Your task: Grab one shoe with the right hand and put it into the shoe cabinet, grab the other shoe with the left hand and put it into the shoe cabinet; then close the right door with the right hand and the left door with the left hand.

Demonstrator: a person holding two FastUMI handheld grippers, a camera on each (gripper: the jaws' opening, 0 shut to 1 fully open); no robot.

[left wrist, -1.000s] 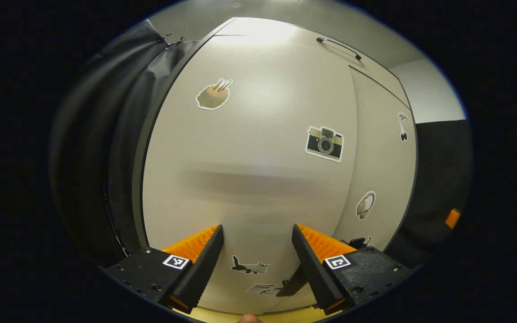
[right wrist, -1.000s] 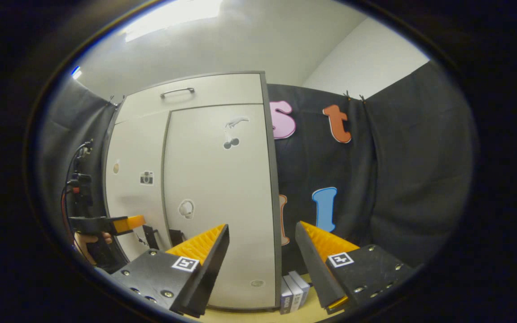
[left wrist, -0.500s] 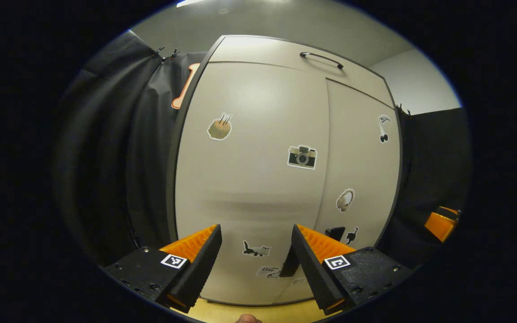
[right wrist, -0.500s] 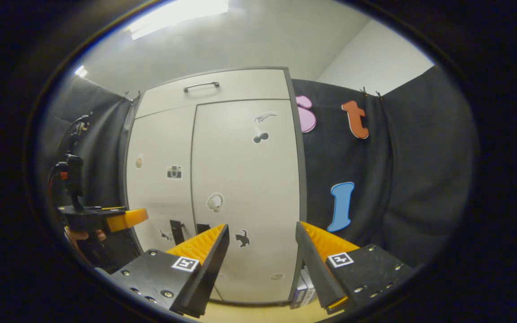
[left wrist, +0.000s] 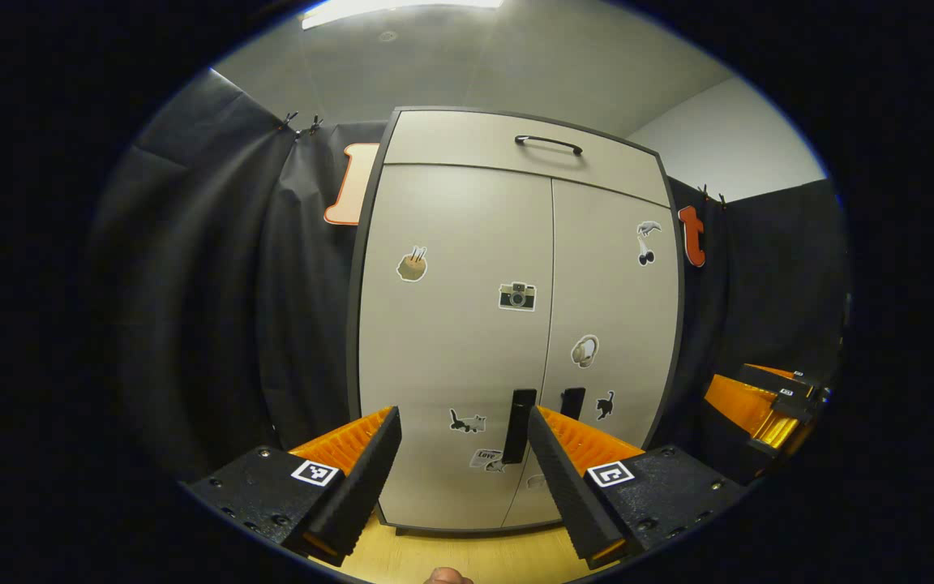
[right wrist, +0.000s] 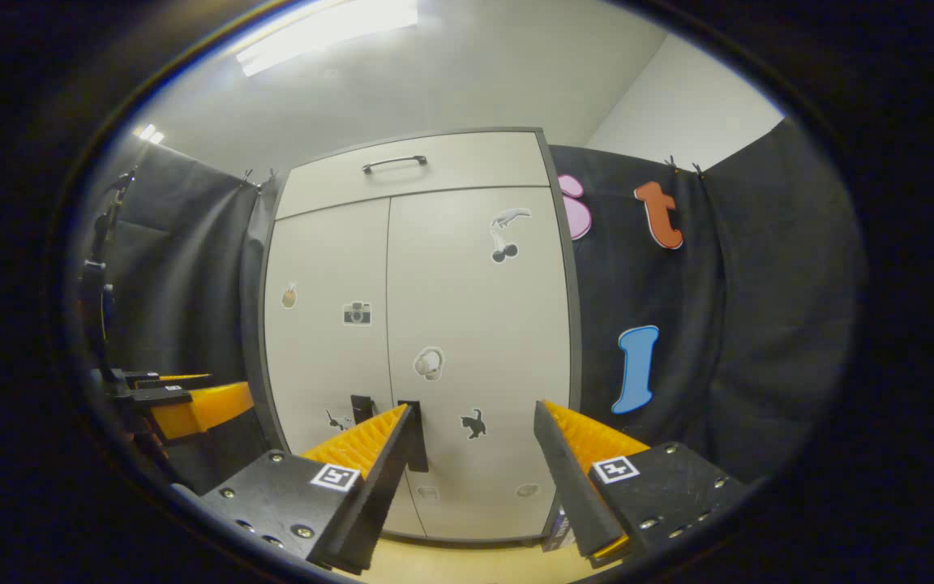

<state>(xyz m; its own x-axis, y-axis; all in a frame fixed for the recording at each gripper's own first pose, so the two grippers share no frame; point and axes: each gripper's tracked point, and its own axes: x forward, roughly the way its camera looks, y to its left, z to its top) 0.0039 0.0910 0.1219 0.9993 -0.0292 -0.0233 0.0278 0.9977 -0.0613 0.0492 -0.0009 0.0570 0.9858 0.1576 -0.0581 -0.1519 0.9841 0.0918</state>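
The beige shoe cabinet [left wrist: 451, 324] stands with its left door [left wrist: 443, 349] and right door [left wrist: 613, 308] both shut flat, so its inside is hidden. Two black vertical door handles [left wrist: 520, 426] sit side by side at the middle seam. My left gripper [left wrist: 464, 415] is open and holds nothing, a short way back from the left door. In the right gripper view the same cabinet [right wrist: 479, 308] faces me, and my right gripper [right wrist: 474, 407] is open before the right door, also holding nothing. Each view also catches the other gripper off to the side [left wrist: 759, 401] [right wrist: 191, 401].
A drawer front with a dark bar handle [left wrist: 548, 143] tops the cabinet. Black cloth walls [left wrist: 216, 308] close in on both sides. Light wooden floor [left wrist: 451, 560] runs along the cabinet's foot. A small box [right wrist: 558, 531] stands by its right corner.
Both grippers have drawn back from the cabinet. The left one was close against the left door a second ago; now the whole shut cabinet is in view.
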